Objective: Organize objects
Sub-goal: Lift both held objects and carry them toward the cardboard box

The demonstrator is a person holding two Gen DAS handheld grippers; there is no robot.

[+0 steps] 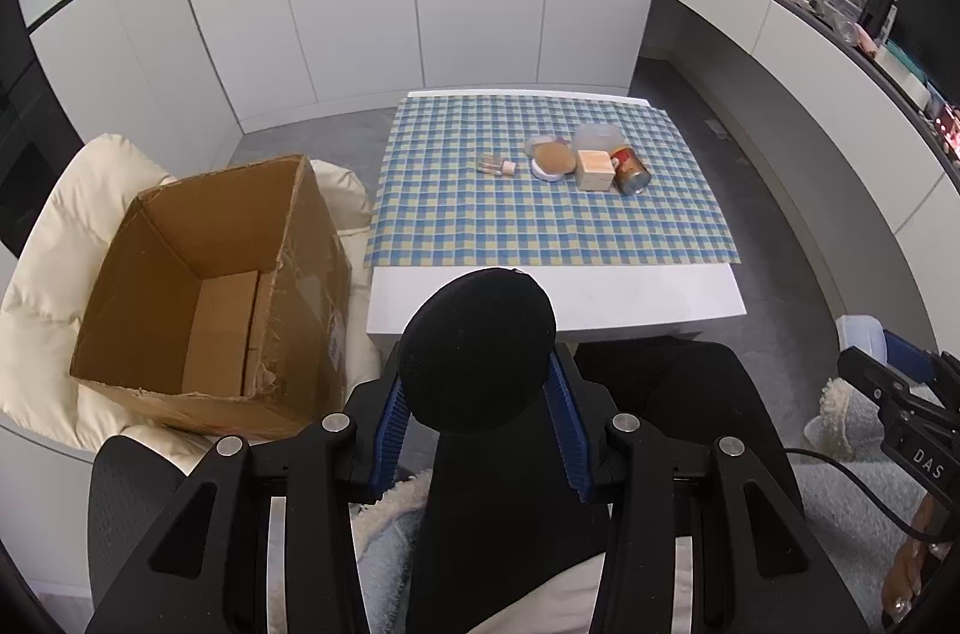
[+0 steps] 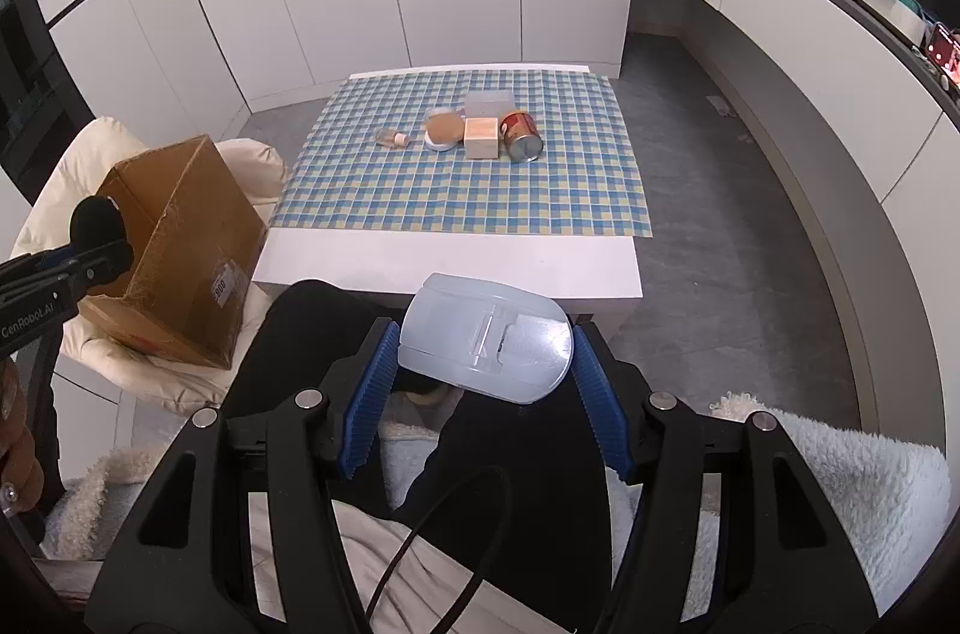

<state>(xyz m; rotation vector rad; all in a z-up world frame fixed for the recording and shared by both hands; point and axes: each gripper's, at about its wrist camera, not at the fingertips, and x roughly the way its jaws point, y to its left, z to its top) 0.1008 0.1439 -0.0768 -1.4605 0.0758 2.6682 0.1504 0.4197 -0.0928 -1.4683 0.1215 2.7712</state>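
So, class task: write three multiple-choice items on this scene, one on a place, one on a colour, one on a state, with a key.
1. Where is the cardboard box?
A. On the table
B. On a cream cushion beside the table
C. On the counter

2. What colours is the cloth?
A. Red and white
B. Plain grey
C. Blue and yellow checks

3. What is the right gripper doing?
A. Holding a clear plastic lid
B. Hanging empty
C. Holding the can

Key: 1 B, the box rests on the cushion left of the table. 2 C, the checks show in both views. 3 A, the lid sits between its blue pads; the can lies on the cloth.
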